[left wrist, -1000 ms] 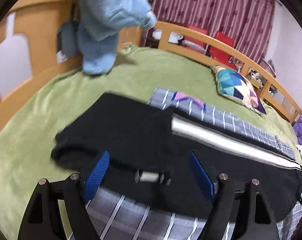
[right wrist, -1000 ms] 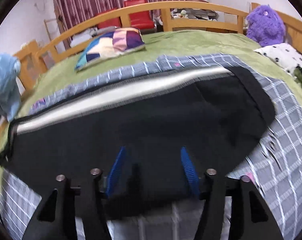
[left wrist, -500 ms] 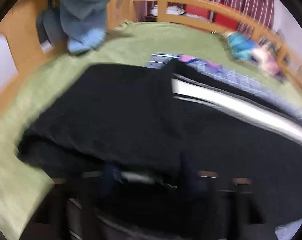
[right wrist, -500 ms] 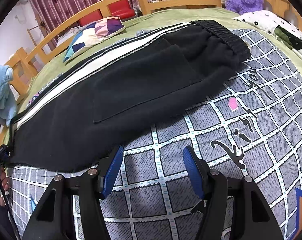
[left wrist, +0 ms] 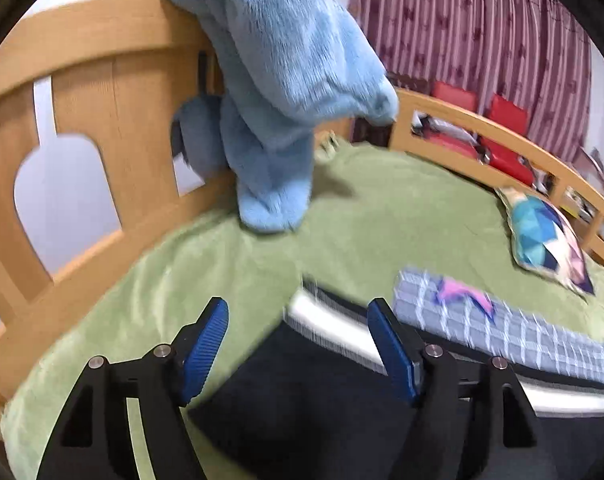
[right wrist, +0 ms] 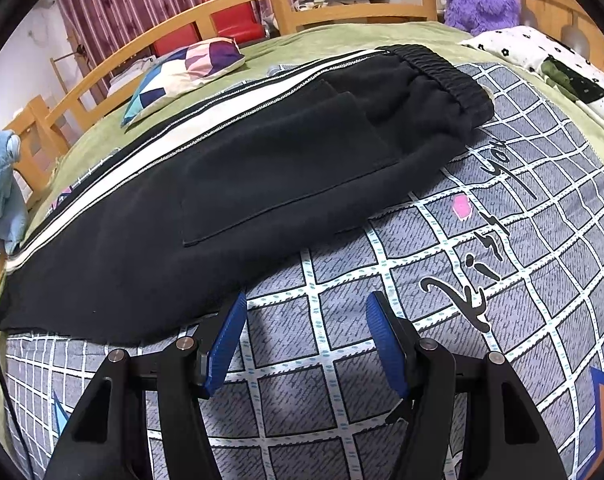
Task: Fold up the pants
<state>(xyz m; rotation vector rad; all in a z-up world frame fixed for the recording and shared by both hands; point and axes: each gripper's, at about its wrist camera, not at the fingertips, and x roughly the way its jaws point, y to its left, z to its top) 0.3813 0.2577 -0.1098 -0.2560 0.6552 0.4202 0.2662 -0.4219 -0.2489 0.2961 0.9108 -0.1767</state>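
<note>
The black pants (right wrist: 261,184) lie flat along the grid-pattern sheet (right wrist: 502,280), waistband far right, their near hem edge just ahead of the right hand-held gripper (right wrist: 306,344), whose fingers stand apart over bare sheet. The left hand-held gripper (left wrist: 297,344) hangs open with nothing in it above the pants' leg end (left wrist: 302,400); green blanket (left wrist: 382,208) stretches beyond to the wooden bed rail (left wrist: 101,80).

Black white-striped pants (right wrist: 229,184) flat on bed
</note>
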